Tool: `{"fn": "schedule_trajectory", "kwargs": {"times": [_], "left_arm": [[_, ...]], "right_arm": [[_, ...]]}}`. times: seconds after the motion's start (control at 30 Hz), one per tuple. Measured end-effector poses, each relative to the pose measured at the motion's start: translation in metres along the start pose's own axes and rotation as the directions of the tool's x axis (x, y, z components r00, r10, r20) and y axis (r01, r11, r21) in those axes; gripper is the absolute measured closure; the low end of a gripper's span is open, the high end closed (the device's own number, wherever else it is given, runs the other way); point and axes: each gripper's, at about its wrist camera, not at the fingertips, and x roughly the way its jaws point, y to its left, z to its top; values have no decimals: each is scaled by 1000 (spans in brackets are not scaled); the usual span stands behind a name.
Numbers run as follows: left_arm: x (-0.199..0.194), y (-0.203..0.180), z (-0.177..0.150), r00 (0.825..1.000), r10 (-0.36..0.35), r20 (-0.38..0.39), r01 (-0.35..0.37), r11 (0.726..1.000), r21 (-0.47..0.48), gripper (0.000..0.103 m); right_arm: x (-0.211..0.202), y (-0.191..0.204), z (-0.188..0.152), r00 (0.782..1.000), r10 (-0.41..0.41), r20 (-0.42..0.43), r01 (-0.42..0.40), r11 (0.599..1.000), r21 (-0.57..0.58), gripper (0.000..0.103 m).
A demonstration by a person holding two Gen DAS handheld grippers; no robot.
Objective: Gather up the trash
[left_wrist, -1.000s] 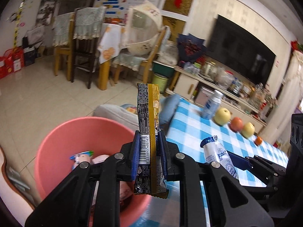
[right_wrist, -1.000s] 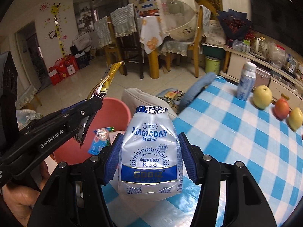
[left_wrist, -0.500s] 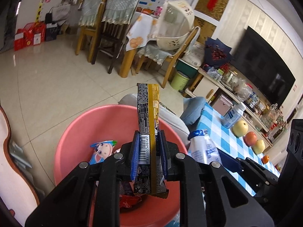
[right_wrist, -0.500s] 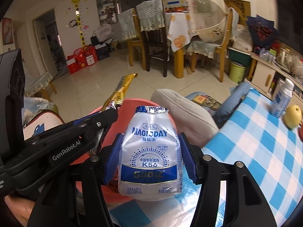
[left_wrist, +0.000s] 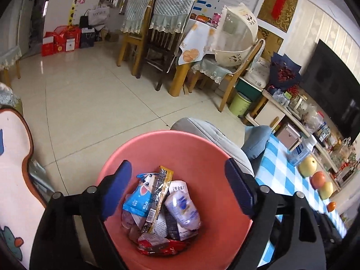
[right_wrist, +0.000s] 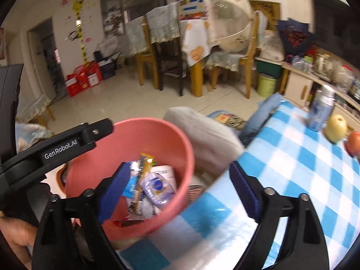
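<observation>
A pink bin [left_wrist: 168, 135] stands beside the table with several wrappers in it. The gold and black snack wrapper [left_wrist: 157, 199] and the white MagicDay pouch [left_wrist: 182, 207] lie loose on top of that pile. My left gripper [left_wrist: 177, 186] hovers over the bin, its jaws opening with nothing between them. My right gripper [right_wrist: 180, 189] hangs at the bin's table-side rim [right_wrist: 146, 121], jaws opening too, also with nothing in them. From the right wrist view the pouch [right_wrist: 158, 186] and wrapper [right_wrist: 144, 168] show inside the bin, under the left gripper's black finger [right_wrist: 96, 130].
A blue and white checked tablecloth [right_wrist: 292, 168] covers the table, with a white bottle [right_wrist: 321, 110] and fruit [left_wrist: 308, 167] further along. A grey cushion [left_wrist: 216, 137] sits behind the bin. Dining chairs [left_wrist: 155, 45] stand across the tiled floor. A hand [right_wrist: 15, 236] holds the left gripper.
Both grippers opened: the left let go of the gold wrapper and the right let go of the pouch, and both now lie in the bin. Both hands moved further over the bin.
</observation>
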Motion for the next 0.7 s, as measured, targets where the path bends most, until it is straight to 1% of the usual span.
{"fn": "schedule_trajectory", "kwargs": {"times": [0.1,0.23,0.37,0.43,0.7], "left_arm": [[0,-10,-2,1000,5,-3,-5,999,46,13],[-2,-27,-6,1000,-19,4,19,994,104,9],[-2,-49,-15,999,-33,-8,34,984,175,7],[-2,-59,-19,999,-42,-12,44,977,207,7],[-15,-99,-39,992,-123,10,115,950,292,4]], "right_arm": [[-10,-14,-4,1000,-31,1,31,999,34,13],[-27,-28,-16,998,-69,-1,69,996,48,13],[-41,-38,-28,993,-115,-3,115,992,53,12],[-50,-47,-34,991,-137,-2,136,988,66,9],[-79,-80,-59,981,-191,-23,193,973,127,8]]}}
